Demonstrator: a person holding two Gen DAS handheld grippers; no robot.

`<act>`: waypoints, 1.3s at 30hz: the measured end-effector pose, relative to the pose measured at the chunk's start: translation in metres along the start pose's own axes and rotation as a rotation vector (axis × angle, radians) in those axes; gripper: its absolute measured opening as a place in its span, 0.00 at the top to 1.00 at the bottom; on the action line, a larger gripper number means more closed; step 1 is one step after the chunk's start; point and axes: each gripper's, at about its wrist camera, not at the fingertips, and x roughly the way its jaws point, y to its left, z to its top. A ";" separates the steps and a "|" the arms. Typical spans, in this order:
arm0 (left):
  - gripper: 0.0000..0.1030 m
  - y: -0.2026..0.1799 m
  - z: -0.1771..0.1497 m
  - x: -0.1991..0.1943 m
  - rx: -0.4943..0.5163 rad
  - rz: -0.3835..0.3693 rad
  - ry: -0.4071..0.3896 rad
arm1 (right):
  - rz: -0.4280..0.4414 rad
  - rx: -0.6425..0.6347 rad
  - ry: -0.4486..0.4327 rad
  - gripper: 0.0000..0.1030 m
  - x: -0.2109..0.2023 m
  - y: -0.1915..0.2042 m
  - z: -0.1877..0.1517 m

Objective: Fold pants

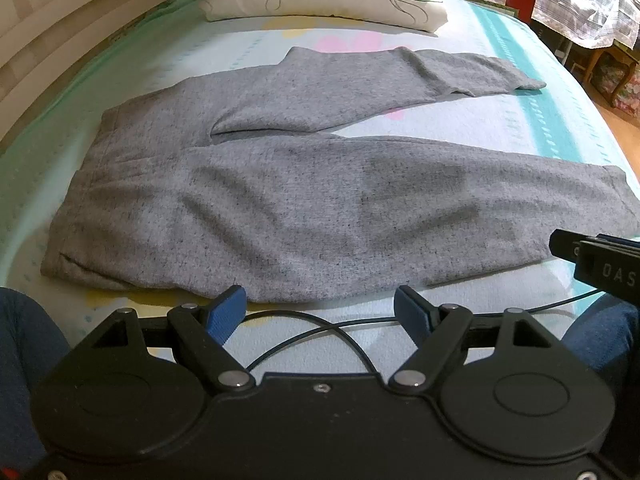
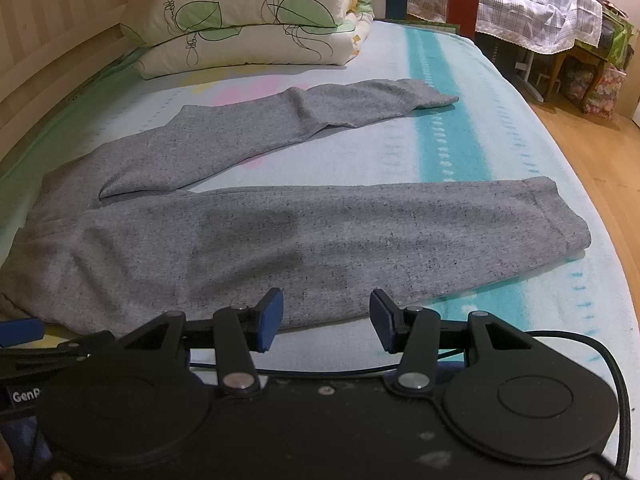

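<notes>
Both tools hover over the near edge of the bed (image 1: 460, 136): the left tool (image 1: 320, 312) has its blue pads spread wide with nothing between them, and the right tool (image 2: 326, 320) is likewise spread and empty. Gray sweatpants (image 1: 280, 216) lie flat on the bed's striped sheet, waistband toward the left edge, legs splayed toward the right edge. At the far edge sits a folded floral comforter (image 2: 248, 20).
</notes>
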 end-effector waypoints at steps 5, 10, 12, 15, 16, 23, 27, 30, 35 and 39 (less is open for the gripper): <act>0.22 -0.002 -0.001 0.001 0.003 0.000 0.001 | 0.003 0.005 0.002 0.51 0.000 0.000 0.000; 0.22 -0.004 -0.003 0.002 0.004 0.003 0.000 | 0.003 0.006 0.001 0.51 0.001 0.000 0.000; 0.22 -0.003 -0.003 0.002 0.003 0.005 0.000 | 0.003 0.006 0.002 0.51 0.001 0.000 0.000; 0.22 -0.004 -0.004 0.002 0.001 0.006 0.000 | 0.004 0.006 0.001 0.51 0.001 0.000 0.000; 0.22 -0.004 -0.005 0.002 0.002 0.006 0.000 | 0.005 0.006 0.001 0.51 0.001 0.000 0.000; 0.22 -0.005 -0.006 0.002 0.003 0.006 0.000 | 0.008 0.009 0.000 0.51 0.001 0.002 0.000; 0.22 -0.004 -0.006 0.002 0.004 0.007 -0.001 | 0.007 0.010 -0.001 0.51 0.001 0.001 0.000; 0.22 -0.004 -0.006 0.002 0.003 0.006 0.001 | 0.009 0.011 0.001 0.51 0.001 0.001 0.000; 0.22 -0.005 -0.007 0.002 0.006 0.008 0.002 | 0.011 0.012 0.002 0.51 0.001 0.000 0.001; 0.22 -0.006 -0.008 0.002 0.006 0.009 0.004 | 0.013 0.016 0.002 0.51 0.001 0.001 0.001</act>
